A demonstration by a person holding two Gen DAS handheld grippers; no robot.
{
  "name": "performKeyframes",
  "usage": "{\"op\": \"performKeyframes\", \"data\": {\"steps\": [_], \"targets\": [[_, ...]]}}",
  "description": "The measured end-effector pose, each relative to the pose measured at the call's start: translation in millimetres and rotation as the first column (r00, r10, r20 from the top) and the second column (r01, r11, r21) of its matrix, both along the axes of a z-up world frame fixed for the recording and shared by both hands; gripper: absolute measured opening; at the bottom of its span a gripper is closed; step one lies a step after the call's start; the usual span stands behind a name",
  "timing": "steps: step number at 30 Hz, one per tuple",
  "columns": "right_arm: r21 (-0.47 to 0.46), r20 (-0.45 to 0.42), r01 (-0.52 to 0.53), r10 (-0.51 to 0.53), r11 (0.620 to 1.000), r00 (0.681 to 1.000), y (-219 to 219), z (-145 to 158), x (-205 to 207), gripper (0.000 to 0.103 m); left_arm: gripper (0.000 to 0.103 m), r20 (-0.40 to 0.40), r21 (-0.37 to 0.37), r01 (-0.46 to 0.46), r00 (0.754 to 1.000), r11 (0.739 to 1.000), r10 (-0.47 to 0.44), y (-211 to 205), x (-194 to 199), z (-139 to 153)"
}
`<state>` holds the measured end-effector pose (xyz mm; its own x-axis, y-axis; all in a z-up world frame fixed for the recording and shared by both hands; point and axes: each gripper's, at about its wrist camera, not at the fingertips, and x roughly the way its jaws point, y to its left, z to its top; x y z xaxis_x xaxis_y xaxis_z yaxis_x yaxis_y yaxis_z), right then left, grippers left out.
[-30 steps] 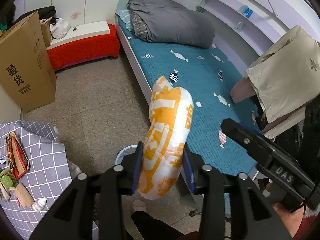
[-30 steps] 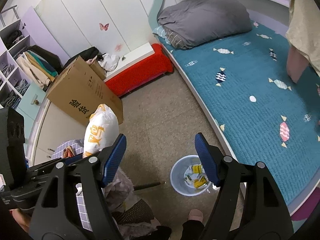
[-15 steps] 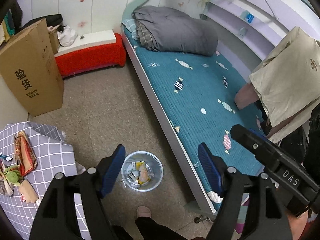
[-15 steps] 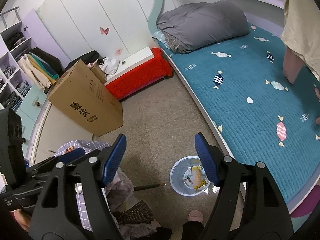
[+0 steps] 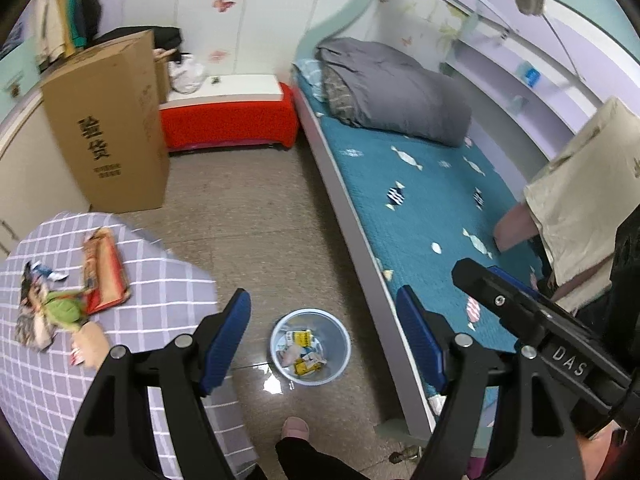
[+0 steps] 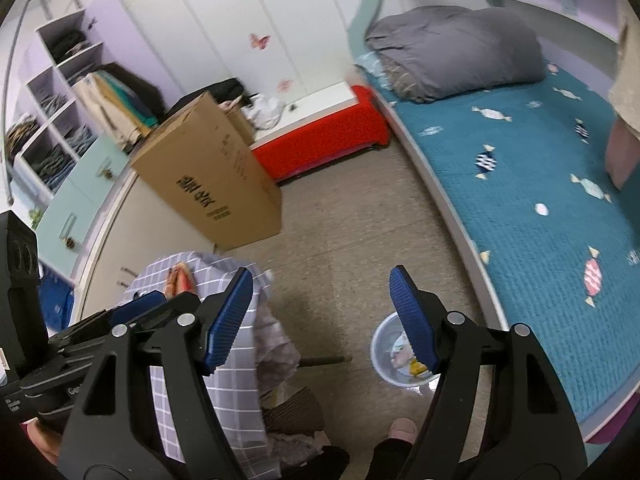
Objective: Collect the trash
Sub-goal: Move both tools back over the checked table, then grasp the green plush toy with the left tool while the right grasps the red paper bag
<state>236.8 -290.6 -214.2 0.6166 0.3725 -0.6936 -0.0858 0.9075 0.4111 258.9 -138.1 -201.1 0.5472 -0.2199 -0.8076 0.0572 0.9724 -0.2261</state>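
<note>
Both the left gripper (image 5: 324, 328) and right gripper (image 6: 322, 316) have fingers apart and empty; the red wrapper (image 5: 105, 270) on the table (image 5: 168, 304) looks light, crinkly, best pinched at an edge.

Cardboard box (image 5: 108, 124), bed (image 5: 420, 200), perhaps quilt (image 5: 392, 88)

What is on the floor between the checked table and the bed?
In the left wrist view, the trash bin stands there, holding wrappers; otherwise bare floor.

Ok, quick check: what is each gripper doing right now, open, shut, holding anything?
Left gripper: open, holding nothing, above the trash bin.
Right gripper: open, holding nothing.
</note>
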Motion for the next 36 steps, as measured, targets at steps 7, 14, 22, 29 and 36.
{"op": "performKeyframes", "data": {"steps": [7, 14, 22, 29, 36], "targets": [[0.008, -0.004, -0.124, 0.124, 0.992, 0.992, 68, 2, 4, 0.070, 0.074, -0.004, -0.014, -0.134, 0.991, 0.991, 0.134, 65, -20, 3], [0.008, -0.032, -0.241, 0.241, 0.970, 0.970, 141, -4, 10, 0.070, 0.074, -0.064, -0.066, -0.302, 0.952, 0.951, 0.298, 149, -36, -10], [0.012, -0.098, -0.324, 0.323, 0.946, 0.941, 213, -28, 15, 0.070, 0.074, -0.161, -0.076, -0.456, 0.883, 0.887, 0.440, 237, -51, -38], [0.008, -0.156, -0.341, 0.338, 0.940, 0.928, 252, -52, 23, 0.070, 0.074, -0.272, -0.119, -0.536, 0.827, 0.836, 0.491, 292, -46, -74], [-0.003, -0.201, -0.305, 0.298, 0.952, 0.933, 268, -73, 44, 0.070, 0.074, -0.345, -0.127, -0.551, 0.804, 0.825, 0.483, 315, -13, -114]]}}
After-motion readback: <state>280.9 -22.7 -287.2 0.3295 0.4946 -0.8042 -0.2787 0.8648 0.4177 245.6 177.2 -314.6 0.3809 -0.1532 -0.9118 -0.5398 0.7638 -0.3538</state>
